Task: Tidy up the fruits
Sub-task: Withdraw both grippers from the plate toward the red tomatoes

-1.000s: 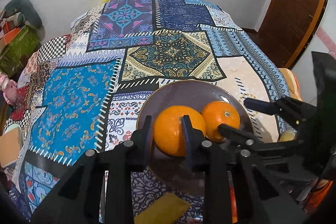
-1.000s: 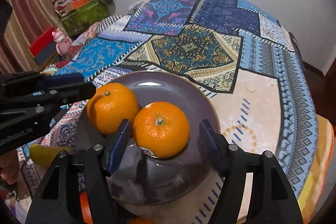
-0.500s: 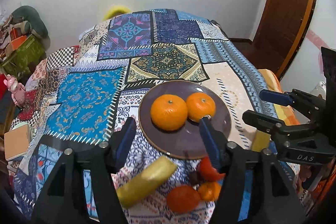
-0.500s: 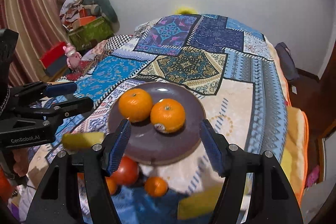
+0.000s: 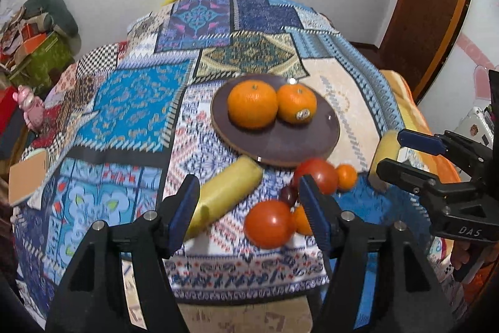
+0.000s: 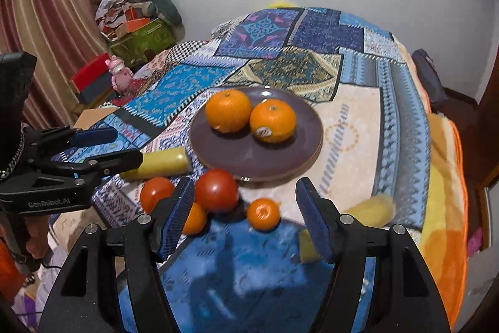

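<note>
A dark brown plate (image 5: 280, 142) (image 6: 237, 152) on the patterned blanket holds two oranges (image 5: 252, 103) (image 5: 296, 103), also in the right wrist view (image 6: 227, 111) (image 6: 273, 120). In front of the plate lie two red tomatoes (image 5: 268, 228) (image 5: 316, 173), small oranges (image 6: 263, 214) (image 5: 346, 177), a dark plum (image 5: 287, 194) and two yellow fruits (image 5: 224, 192) (image 6: 371, 208). My left gripper (image 5: 249, 208) is open and empty above the loose fruit. My right gripper (image 6: 244, 211) is open and empty, above the small orange.
The patchwork blanket (image 5: 137, 102) covers a bed that drops off at its front edge (image 5: 243, 308). A pink toy (image 6: 118, 74), boxes and clutter (image 6: 137, 30) stand at the left. A wooden door (image 5: 430, 5) is at the right. A brown notebook (image 5: 26, 177) lies at the left edge.
Both grippers have let go of the oranges on the plate, opened and pulled back and up. The loose fruit in front of the plate has come into view.
</note>
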{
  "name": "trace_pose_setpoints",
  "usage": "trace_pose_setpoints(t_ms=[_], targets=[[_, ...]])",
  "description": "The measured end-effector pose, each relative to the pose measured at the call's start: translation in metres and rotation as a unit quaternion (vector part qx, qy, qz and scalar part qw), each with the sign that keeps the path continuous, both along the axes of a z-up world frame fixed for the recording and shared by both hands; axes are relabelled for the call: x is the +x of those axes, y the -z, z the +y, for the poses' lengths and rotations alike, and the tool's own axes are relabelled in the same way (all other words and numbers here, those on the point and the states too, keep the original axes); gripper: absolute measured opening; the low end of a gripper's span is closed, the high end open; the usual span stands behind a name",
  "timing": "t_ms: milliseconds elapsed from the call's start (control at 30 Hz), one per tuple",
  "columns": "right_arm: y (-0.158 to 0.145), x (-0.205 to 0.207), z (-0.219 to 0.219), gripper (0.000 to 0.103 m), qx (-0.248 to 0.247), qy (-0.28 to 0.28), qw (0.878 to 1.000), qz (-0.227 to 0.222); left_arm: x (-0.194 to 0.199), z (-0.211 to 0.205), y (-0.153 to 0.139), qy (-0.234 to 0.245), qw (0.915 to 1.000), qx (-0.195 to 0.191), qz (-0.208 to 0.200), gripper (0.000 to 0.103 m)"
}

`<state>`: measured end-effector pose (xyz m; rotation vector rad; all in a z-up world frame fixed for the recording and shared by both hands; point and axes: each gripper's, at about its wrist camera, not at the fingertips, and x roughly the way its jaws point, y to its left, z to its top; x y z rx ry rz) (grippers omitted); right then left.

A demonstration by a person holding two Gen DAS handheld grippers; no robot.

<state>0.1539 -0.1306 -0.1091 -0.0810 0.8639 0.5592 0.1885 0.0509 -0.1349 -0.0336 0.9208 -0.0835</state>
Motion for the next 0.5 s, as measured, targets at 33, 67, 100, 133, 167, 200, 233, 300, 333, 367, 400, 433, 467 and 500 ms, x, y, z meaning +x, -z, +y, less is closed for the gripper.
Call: trace_pose_setpoints(t_ms=[33, 67, 100, 133, 167, 200, 233, 300, 333, 367, 400, 433, 467, 500], targets=[[0.002, -0.004, 0.000, 0.064, 0.001, -0.001, 1.000, 0.002, -0.002, 0.000, 0.004, -0.001, 1.0000, -0.001, 0.005, 0.065], [0.003, -0.006, 0.000, 0.064, 0.000, -0.001, 1.000, 0.004, -0.004, 0.000, 0.008, -0.001, 0.9999, -0.003, 0.012, 0.065], [0.006, -0.007, 0.001, 0.064, -0.001, -0.002, 1.000, 0.007, -0.005, 0.001, 0.012, -0.002, 0.9998, -0.005, 0.018, 0.065], [0.007, -0.008, 0.001, 0.064, -0.002, -0.003, 1.000, 0.009, -0.006, 0.001, 0.015, -0.002, 0.9997, -0.006, 0.022, 0.065], [0.010, -0.011, 0.001, 0.064, -0.002, -0.003, 1.000, 0.011, -0.007, 0.001, 0.019, -0.003, 0.9996, -0.009, 0.028, 0.065], [0.012, -0.012, 0.001, 0.064, -0.002, -0.003, 1.000, 0.013, -0.008, 0.002, 0.023, -0.002, 0.9993, -0.013, 0.034, 0.065], [0.015, -0.013, 0.002, 0.064, -0.003, -0.003, 1.000, 0.016, -0.009, 0.002, 0.027, -0.001, 0.9991, -0.018, 0.039, 0.065], [0.020, -0.013, 0.003, 0.064, -0.004, -0.001, 1.000, 0.019, -0.011, 0.001, 0.032, 0.003, 0.9989, -0.022, 0.040, 0.065], [0.022, -0.014, 0.004, 0.064, -0.005, -0.002, 1.000, 0.020, -0.012, -0.001, 0.034, 0.006, 0.9990, -0.020, 0.040, 0.065], [0.024, -0.014, 0.005, 0.064, -0.007, -0.003, 1.000, 0.021, -0.013, -0.002, 0.037, 0.007, 0.9990, -0.017, 0.041, 0.065], [0.027, -0.013, 0.007, 0.064, -0.010, -0.004, 1.000, 0.023, -0.012, -0.003, 0.040, 0.009, 0.9989, -0.016, 0.044, 0.065], [0.029, -0.013, 0.008, 0.064, -0.011, -0.005, 1.000, 0.024, -0.012, -0.003, 0.043, 0.009, 0.9987, -0.017, 0.048, 0.065], [0.031, -0.013, 0.010, 0.064, -0.012, -0.006, 1.000, 0.026, -0.011, -0.003, 0.046, 0.008, 0.9985, -0.018, 0.052, 0.065], [0.033, -0.011, 0.012, 0.064, -0.012, -0.009, 0.999, 0.029, -0.010, -0.003, 0.048, 0.008, 0.9983, -0.021, 0.054, 0.066]])
